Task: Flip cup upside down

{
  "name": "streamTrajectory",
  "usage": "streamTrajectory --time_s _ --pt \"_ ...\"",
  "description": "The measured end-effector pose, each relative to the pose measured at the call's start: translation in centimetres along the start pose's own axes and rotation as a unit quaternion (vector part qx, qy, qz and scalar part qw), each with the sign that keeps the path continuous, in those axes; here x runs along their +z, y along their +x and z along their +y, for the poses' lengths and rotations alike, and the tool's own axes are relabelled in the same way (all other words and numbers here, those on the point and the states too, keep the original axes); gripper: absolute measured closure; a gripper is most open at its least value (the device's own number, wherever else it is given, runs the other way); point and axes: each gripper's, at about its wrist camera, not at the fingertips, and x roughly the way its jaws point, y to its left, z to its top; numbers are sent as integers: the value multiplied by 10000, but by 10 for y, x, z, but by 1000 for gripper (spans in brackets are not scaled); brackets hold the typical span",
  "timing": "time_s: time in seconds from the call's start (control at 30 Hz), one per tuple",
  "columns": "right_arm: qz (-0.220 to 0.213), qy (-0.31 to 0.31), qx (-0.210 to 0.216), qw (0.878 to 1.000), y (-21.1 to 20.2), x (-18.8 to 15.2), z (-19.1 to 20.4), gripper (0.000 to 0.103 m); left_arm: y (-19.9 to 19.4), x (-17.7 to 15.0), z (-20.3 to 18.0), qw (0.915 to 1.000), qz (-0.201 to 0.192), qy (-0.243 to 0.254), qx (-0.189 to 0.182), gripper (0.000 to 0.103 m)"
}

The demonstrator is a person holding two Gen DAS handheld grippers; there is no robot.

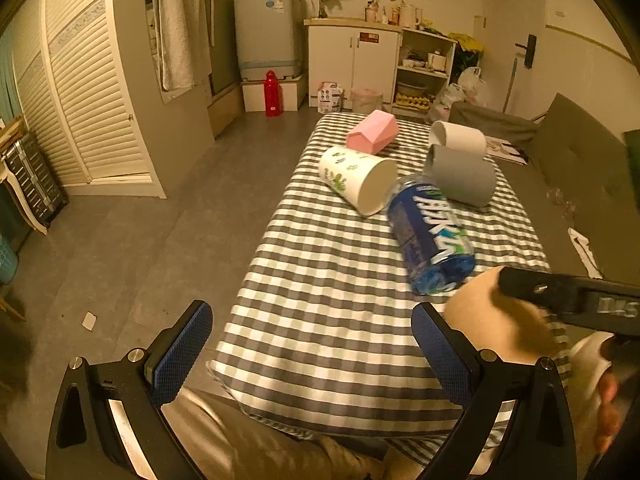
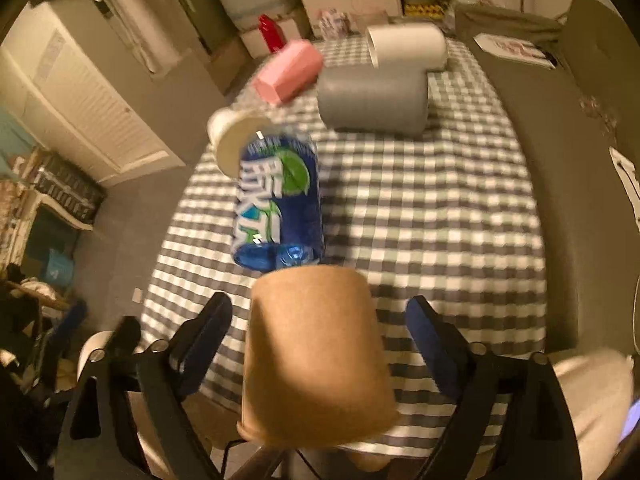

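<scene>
A brown paper cup (image 2: 316, 352) stands upside down, base up and rim down, between the fingers of my right gripper (image 2: 320, 344) on the checked tablecloth (image 2: 440, 208). The jaws stand wide apart and do not touch it. In the left wrist view the cup (image 1: 496, 316) shows at the right, partly behind the right gripper's black finger (image 1: 568, 296). My left gripper (image 1: 312, 344) is open and empty above the table's near edge.
A blue water bottle (image 1: 430, 234) lies on its side mid-table. Behind it lie a white cup with green print (image 1: 356, 184), a pink cup (image 1: 372, 132), a grey cup (image 1: 460, 178) and a white cup (image 1: 458, 138). A sofa (image 1: 580, 168) is at the right, floor at the left.
</scene>
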Motion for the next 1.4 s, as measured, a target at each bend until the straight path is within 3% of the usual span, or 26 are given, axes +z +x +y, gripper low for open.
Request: streamTrajectory --time_s 0.13,0.33,0.6,0.77,0.9,0.97,1.03,1.07,1.2,1.4 --pt "-358 -383 -373 9979 -38 4 -17 8 -8 13 -17 9999 45 41 -85 0" --pt "-170 -747 -1272 9889 -53 4 -59 8 4 32 -65 9978 524 223 -344 0" --pt "-147 -430 -1164 9922 -51 -1 -101 8 48 41 -111 9867 1415 250 -757 0" --pt "-150 -342 -998 9943 -44 1 -108 8 74 39 -120 9753 2034 141 -855 0" --pt "-121 -356 -915 9951 -37 3 -109 8 90 32 -122 9686 2347 283 -771 2" --pt "-97 -378 -922 9950 -34 3 -109 8 96 28 -121 9643 2480 219 -907 3" --pt "-54 -373 -917 9951 -31 2 -109 8 96 27 -120 9623 2496 179 -1062 18" --pt "-43 -370 -923 9950 -30 1 -108 8 96 28 -121 9615 2502 194 -1118 20" --pt "-24 -368 -966 9946 -30 -2 -106 8 83 34 -123 9633 2326 324 -1299 20" --pt "-221 -393 -1066 9933 -43 -2 -101 8 49 50 -119 9810 1444 505 -1194 20"
